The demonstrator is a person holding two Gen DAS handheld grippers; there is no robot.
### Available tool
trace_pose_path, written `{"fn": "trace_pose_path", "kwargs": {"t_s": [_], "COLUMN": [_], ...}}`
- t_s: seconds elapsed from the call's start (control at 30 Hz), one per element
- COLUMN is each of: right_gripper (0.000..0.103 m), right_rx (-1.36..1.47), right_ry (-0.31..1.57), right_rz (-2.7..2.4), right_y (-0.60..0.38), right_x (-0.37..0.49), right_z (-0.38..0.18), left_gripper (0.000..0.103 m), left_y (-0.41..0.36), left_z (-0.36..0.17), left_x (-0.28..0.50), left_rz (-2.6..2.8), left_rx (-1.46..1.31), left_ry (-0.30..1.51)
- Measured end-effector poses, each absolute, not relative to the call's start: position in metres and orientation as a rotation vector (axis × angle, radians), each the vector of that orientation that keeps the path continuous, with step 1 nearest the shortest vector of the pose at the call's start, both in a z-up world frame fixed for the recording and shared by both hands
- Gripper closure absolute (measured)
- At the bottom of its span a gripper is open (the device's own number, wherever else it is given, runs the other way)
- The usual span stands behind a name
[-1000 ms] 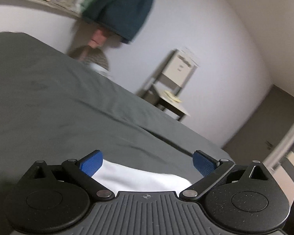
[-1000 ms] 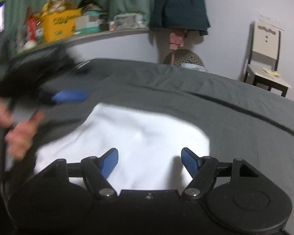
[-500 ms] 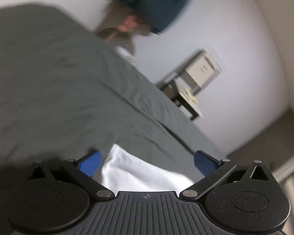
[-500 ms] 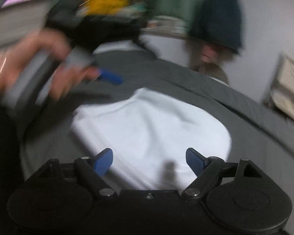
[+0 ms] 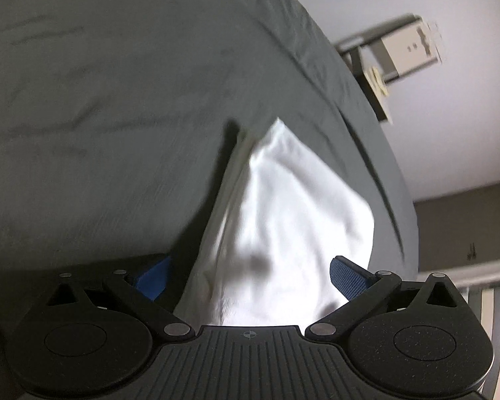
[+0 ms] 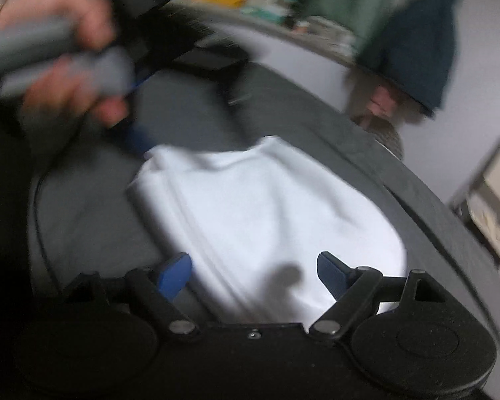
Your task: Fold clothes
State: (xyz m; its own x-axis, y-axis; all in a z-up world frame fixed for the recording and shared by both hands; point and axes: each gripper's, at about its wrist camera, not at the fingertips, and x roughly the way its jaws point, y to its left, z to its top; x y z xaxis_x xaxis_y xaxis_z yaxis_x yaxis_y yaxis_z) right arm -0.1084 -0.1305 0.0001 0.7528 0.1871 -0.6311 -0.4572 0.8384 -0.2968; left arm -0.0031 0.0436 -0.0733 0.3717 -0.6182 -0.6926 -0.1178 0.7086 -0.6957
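Item: white garment point(image 5: 283, 226), plain, soft, lightly creased, folded into a rounded, roughly triangular bundle. It lies on a dark grey bedsheet point(image 5: 116, 100) near the bed's edge. In the left wrist view it tapers to a point away from the camera; a layered fold edge runs down its left side. In the right wrist view point(image 6: 266, 220) it appears broader, with a ridge along its far edge.

Left gripper point(image 5: 250, 278): jaws spread wide, nothing between the blue pads; the garment lies under and ahead of the gap. In the right wrist view the person's left hand point(image 6: 60, 70) grips the grey handle at upper left, heavily blurred.

Right gripper point(image 6: 255, 271): jaws wide apart, holding nothing, poised over the garment's near part.

Hard to make out: the garment's near edge is cut off by both gripper bodies. Whether either gripper's pads touch the cloth cannot be told. Background in the right wrist view is smeared: cluttered shelf point(image 6: 283, 23), dark blue hanging garment point(image 6: 416, 40), pale chair point(image 6: 493, 193).
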Motion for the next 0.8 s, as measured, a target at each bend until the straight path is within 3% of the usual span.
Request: {"fn": "trace_pose_path", "kwargs": {"t_s": [0.2, 0.4, 0.67, 0.77, 0.8], "right_gripper": [0.02, 0.022, 0.029, 0.029, 0.031], "right_rx": [0.007, 0.472, 0.703, 0.77, 0.78], "right_ry": [0.626, 0.724, 0.796, 0.802, 0.801], "right_rz": [0.215, 0.227, 0.303, 0.318, 0.322], "right_y": [-0.224, -0.299, -0.306, -0.312, -0.313], "right_x": [-0.09, -0.041, 0.003, 0.015, 0.016], "right_z": [0.023, 0.0, -0.04, -0.046, -0.046], "left_gripper": [0.0, 0.001, 0.001, 0.015, 0.028], "left_y": [0.03, 0.033, 0.021, 0.02, 0.02], "left_z": [-0.072, -0.078, -0.083, -0.081, -0.08], "left_x": [-0.017, -0.027, -0.03, -0.031, -0.031], "left_rz": [-0.433, -0.435, -0.475, -0.453, -0.44], "left_rx": [-0.695, -0.765, -0.736, -0.706, -0.691], "left_ry": [1.226, 1.257, 1.246, 1.227, 1.222]}}
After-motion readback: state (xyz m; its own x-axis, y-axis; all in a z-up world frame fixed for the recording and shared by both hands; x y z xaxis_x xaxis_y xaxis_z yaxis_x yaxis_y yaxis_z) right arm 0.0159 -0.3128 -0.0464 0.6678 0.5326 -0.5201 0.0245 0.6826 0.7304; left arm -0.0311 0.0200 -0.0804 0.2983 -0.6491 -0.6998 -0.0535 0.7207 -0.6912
